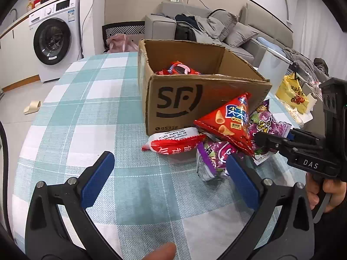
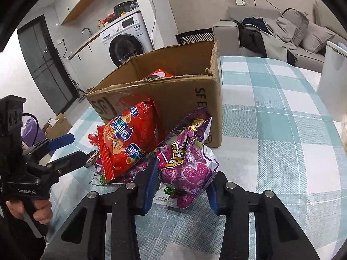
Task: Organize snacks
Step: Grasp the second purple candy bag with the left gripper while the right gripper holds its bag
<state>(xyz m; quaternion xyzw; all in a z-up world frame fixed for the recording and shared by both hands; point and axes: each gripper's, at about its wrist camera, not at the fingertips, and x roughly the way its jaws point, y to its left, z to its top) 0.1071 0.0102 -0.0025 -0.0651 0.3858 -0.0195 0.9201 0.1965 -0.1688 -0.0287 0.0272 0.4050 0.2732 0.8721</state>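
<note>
From the left wrist view we see what the other camera misses: a yellow snack bag (image 1: 291, 95) at the right edge and a red-and-white packet (image 1: 173, 142) lying flat before the open brown cardboard box (image 1: 208, 99) on the teal-checked bench (image 1: 86, 112). The left gripper (image 1: 171, 164) has its blue fingers (image 1: 97, 179) spread wide over bare cloth, holding nothing. The right wrist view shows, low in the centre, the right gripper (image 2: 181, 184) clamped on a crinkled purple snack bag (image 2: 188, 164) (the pads squeeze its sides), just beside a red chip bag (image 2: 128, 138) leaning on the box.
</note>
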